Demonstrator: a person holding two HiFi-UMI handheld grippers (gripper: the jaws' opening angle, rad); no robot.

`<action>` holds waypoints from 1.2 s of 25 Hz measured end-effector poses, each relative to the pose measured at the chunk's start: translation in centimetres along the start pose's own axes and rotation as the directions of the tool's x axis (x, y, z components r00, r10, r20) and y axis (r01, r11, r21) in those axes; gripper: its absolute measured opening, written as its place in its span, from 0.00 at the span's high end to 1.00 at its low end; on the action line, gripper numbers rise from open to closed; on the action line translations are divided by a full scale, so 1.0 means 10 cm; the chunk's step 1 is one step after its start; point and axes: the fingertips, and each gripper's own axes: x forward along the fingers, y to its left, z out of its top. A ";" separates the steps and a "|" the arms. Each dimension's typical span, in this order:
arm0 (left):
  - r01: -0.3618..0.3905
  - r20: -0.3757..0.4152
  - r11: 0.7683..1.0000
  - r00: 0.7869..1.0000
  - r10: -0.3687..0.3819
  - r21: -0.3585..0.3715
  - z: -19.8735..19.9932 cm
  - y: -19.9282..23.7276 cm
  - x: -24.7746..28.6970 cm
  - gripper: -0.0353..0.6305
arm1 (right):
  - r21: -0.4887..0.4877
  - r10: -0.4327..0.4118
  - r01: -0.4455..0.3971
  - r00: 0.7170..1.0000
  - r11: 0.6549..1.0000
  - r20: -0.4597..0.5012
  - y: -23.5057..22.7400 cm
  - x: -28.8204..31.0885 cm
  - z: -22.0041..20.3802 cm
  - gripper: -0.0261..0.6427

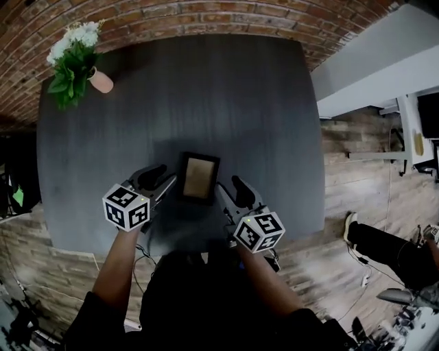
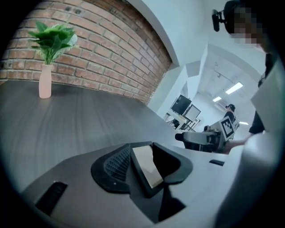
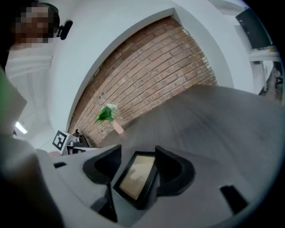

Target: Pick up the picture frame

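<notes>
A black picture frame [image 1: 199, 177] with a tan picture hangs just above the near part of the dark table [image 1: 226, 96], casting a shadow on it. My left gripper [image 1: 171, 182] is shut on its left edge and my right gripper [image 1: 221, 190] on its right edge. In the left gripper view the frame [image 2: 147, 167] sits edge-on between the jaws, against the ribbed pad [image 2: 116, 164]. In the right gripper view the frame [image 3: 136, 178] fills the gap between the jaws, its picture facing the camera.
A pink vase with a green plant [image 1: 79, 62] stands at the table's far left corner, before a brick wall [image 1: 171, 17]. A seated person's leg [image 1: 384, 250] is on the wooden floor at the right. Desks with monitors [image 2: 187, 107] stand far off.
</notes>
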 end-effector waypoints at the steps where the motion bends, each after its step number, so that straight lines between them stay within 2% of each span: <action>1: -0.001 -0.027 1.000 1.000 0.001 -0.005 -0.07 0.03 0.04 0.72 | 0.004 -0.013 0.013 1.000 1.000 -0.024 -0.04 0.07 -0.08 0.60; 7: -0.011 -0.180 1.000 0.984 0.011 -0.003 -0.46 0.02 0.32 0.72 | -0.012 -0.071 0.070 0.982 0.998 -0.174 -0.22 0.28 -0.53 0.61; 12: -0.026 -0.255 0.999 0.966 0.030 0.020 -0.63 0.01 0.46 0.72 | -0.056 -0.105 0.094 0.963 0.994 -0.248 -0.32 0.35 -0.70 0.64; 17: -0.034 -0.294 0.999 0.955 0.044 0.041 -0.71 0.04 0.52 0.72 | -0.052 -0.103 0.092 0.950 0.994 -0.296 -0.33 0.41 -0.80 0.67; 23: -0.032 -0.326 0.999 0.945 0.039 0.026 -0.78 0.04 0.55 0.72 | -0.102 -0.118 0.087 0.929 0.991 -0.350 -0.29 0.47 -0.88 0.68; 26: -0.031 -0.349 0.999 0.936 0.044 0.042 -0.83 0.03 0.55 0.74 | -0.124 -0.131 0.092 0.923 0.988 -0.362 -0.29 0.47 -0.89 0.71; 30: -0.049 -0.348 0.997 0.935 0.067 0.061 -0.83 0.04 0.57 0.77 | -0.217 -0.154 0.075 0.913 0.973 -0.378 -0.30 0.49 -0.90 0.76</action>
